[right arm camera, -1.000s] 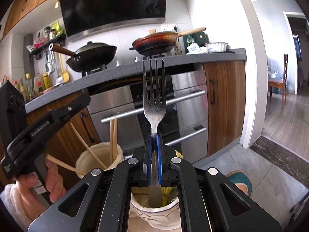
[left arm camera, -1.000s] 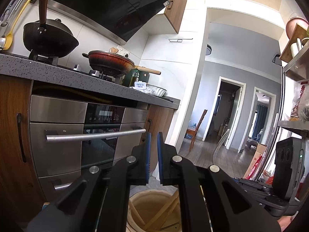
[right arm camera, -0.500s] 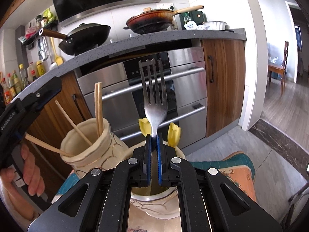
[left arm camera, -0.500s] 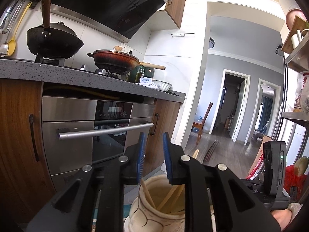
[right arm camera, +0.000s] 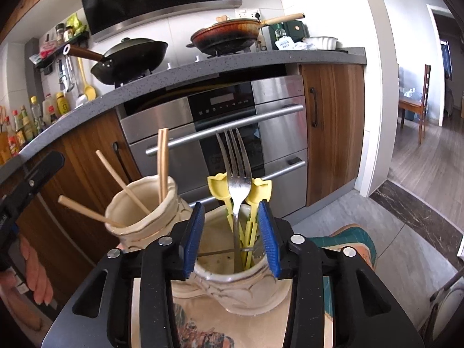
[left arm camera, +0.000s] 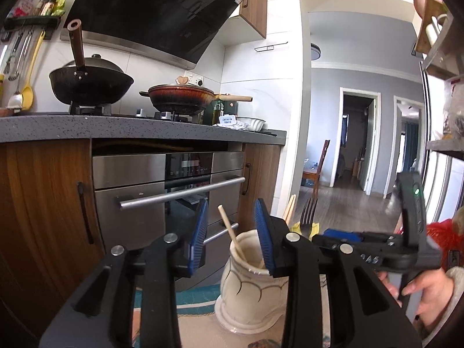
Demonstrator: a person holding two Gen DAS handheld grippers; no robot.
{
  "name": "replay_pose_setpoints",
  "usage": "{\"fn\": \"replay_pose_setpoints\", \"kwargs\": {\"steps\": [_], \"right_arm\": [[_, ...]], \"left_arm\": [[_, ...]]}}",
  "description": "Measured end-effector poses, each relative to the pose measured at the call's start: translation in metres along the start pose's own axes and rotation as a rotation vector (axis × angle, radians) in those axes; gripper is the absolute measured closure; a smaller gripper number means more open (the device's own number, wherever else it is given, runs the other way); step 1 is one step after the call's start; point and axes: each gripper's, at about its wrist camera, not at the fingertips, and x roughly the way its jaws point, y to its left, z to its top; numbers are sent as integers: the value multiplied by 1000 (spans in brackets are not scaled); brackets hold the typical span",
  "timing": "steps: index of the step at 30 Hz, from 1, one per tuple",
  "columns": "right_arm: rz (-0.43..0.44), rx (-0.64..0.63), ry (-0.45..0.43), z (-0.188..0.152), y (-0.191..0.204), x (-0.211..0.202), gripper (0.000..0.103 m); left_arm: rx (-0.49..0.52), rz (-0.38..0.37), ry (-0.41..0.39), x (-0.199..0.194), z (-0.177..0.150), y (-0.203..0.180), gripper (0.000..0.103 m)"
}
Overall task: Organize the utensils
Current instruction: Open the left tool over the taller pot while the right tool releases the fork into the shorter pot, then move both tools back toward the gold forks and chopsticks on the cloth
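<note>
My right tongs (right arm camera: 232,237) have just been opening and now stand spread; the fork (right arm camera: 236,179) stands free between the pads, tines up, its handle down in the jar (right arm camera: 240,281) just below them, beside yellow picks (right arm camera: 255,200). My left tongs (left arm camera: 232,235) have also just been opening and stand spread on nothing, with the chopstick jar (left arm camera: 246,284) just beyond. The fork looks stiff, light and slick, so I'd pinch its flat neck. The jars look breakable
</note>
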Motion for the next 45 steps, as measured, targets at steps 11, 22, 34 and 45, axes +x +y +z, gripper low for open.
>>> {"fn": "replay_pose_setpoints", "kwargs": {"steps": [11, 22, 34, 45], "right_arm": [[12, -27, 66, -58, 17, -45, 17], [47, -59, 230, -116, 35, -35, 11], [118, -62, 330, -142, 55, -19, 12], [119, -126, 396, -150, 96, -3, 81]], "left_arm": [[8, 13, 103, -45, -36, -3, 30], [-96, 17, 279, -62, -97, 8, 7], [-29, 95, 429, -45, -126, 3, 7], [-93, 60, 480, -37, -133, 12, 7]]}}
